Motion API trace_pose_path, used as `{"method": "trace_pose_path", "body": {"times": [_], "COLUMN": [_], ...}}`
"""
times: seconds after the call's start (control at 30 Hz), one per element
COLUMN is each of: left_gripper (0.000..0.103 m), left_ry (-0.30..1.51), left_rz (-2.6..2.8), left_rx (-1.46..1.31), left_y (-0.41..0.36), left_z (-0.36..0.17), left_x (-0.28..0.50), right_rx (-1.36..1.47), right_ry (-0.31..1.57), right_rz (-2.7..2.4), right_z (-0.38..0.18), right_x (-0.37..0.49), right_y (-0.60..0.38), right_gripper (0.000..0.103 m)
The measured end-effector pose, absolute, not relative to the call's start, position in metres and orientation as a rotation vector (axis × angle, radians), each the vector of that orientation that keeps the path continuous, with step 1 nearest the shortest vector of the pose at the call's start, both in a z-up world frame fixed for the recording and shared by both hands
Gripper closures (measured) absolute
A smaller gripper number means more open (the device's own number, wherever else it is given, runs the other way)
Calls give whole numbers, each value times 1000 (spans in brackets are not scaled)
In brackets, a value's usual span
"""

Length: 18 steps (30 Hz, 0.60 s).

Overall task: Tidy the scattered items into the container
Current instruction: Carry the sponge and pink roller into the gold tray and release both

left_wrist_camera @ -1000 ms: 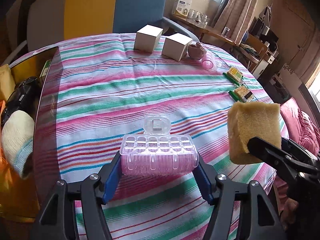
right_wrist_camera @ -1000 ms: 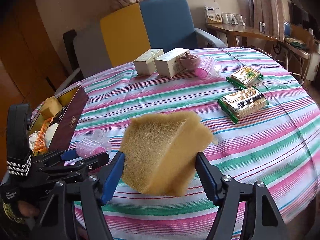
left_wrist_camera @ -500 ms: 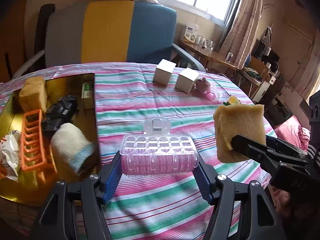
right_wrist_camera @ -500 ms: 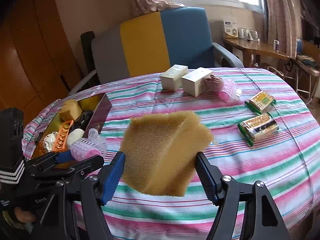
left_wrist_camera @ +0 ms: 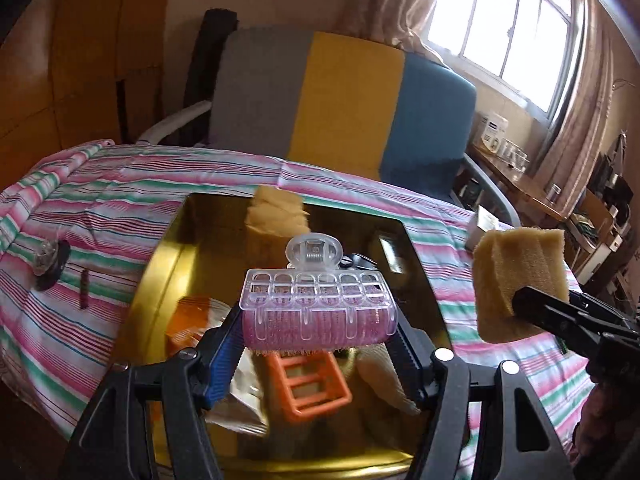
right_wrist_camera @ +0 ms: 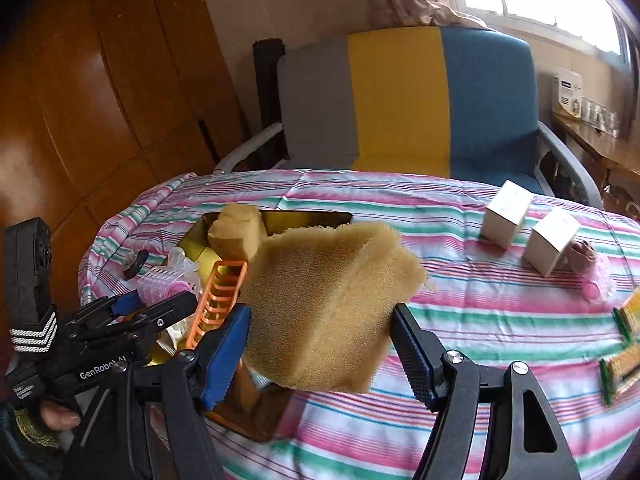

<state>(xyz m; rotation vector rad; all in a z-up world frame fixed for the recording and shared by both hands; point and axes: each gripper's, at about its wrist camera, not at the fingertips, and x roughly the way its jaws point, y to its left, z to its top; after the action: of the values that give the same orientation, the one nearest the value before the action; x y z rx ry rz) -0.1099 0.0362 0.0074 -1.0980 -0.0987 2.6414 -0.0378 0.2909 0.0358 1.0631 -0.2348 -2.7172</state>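
My left gripper (left_wrist_camera: 320, 328) is shut on a pink hair roller with a clear clip (left_wrist_camera: 318, 308) and holds it in the air above the gold box (left_wrist_camera: 160, 272). My right gripper (right_wrist_camera: 320, 344) is shut on a tan sponge (right_wrist_camera: 328, 304), raised beside the box's right side. The same sponge (left_wrist_camera: 520, 280) shows at the right of the left wrist view. The box (right_wrist_camera: 312, 218) holds another sponge (right_wrist_camera: 236, 232), an orange rack (right_wrist_camera: 218, 296), a white cloth and a crumpled wrapper.
Two white cartons (right_wrist_camera: 506, 214) (right_wrist_camera: 550, 246), a pink roller (right_wrist_camera: 596, 288) and snack packs (right_wrist_camera: 624, 364) lie on the striped tablecloth at right. A small dark round thing (left_wrist_camera: 50, 264) sits left of the box. A striped armchair (right_wrist_camera: 400, 100) stands behind the table.
Both grippers have swung left and risen with their loads. The box, at the left edge a second ago, now lies right under the left gripper.
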Motion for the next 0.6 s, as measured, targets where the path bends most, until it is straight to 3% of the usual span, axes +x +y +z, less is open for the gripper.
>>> {"method": "trace_pose_path", "body": {"times": [0.2, 0.3, 0.37, 0.6], "left_gripper": [35, 34, 27, 24], "left_ry": [-118, -141, -159, -254], "left_rz": [2686, 2661, 2646, 2697], "left_rx": [-1214, -1288, -1317, -1255], "left_y": [2, -8, -14, -23], "left_z": [-10, -22, -29, -21], "left_x": [-158, -174, -178, -156], "right_rx": [1100, 1163, 1215, 1243], "right_ry": [-278, -300, -315, -349], "right_rz": [-2633, -2582, -2566, -2577], "right_z": [33, 22, 13, 4], "right_x": [-97, -123, -134, -129], "right_y": [257, 244, 240, 251], "right_gripper": [31, 24, 24, 21]}}
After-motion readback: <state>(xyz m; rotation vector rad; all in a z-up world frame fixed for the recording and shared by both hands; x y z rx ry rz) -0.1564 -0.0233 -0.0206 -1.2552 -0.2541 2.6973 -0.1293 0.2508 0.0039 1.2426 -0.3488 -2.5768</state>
